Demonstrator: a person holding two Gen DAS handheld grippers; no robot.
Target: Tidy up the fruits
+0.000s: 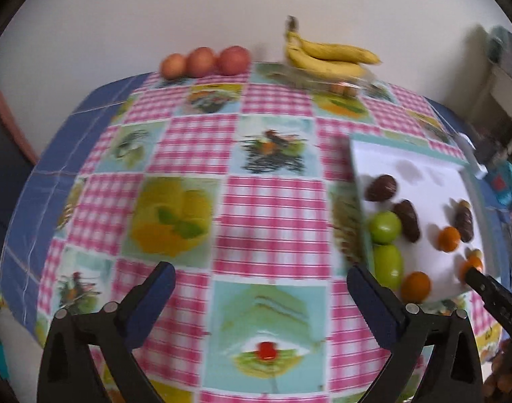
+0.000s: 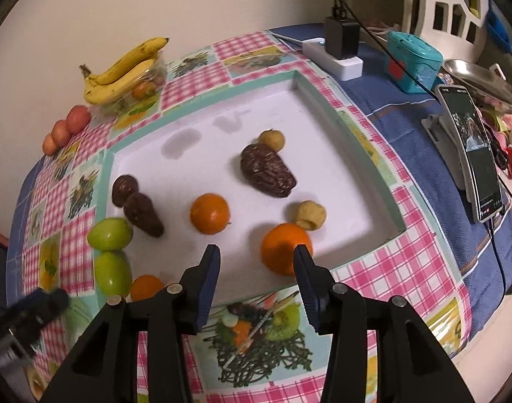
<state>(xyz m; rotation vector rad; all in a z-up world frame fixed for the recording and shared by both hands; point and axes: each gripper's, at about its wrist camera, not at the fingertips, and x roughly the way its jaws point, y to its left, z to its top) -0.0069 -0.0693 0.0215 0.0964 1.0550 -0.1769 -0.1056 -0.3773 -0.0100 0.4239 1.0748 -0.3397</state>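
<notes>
Two grippers: both pointed steeply down at the table.
Left gripper (image 1: 261, 288): jaws spread wide, empty, over the pink checked tablecloth (image 1: 272, 208).
Right gripper (image 2: 257, 262): jaws partly apart, gripping nothing, above the white tray (image 2: 323, 134).
Large wrinkled brown fruit (image 2: 267, 174): tray centre, long axis 10-to-4.
Round orange (image 2: 284, 247): tray's 6 o'clock edge, beside right finger.

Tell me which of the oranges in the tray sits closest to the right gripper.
The biggest orange, at the tray's near edge, just ahead of the right gripper. The mid-tray orange and the one beside the green fruits lie further left.
</notes>
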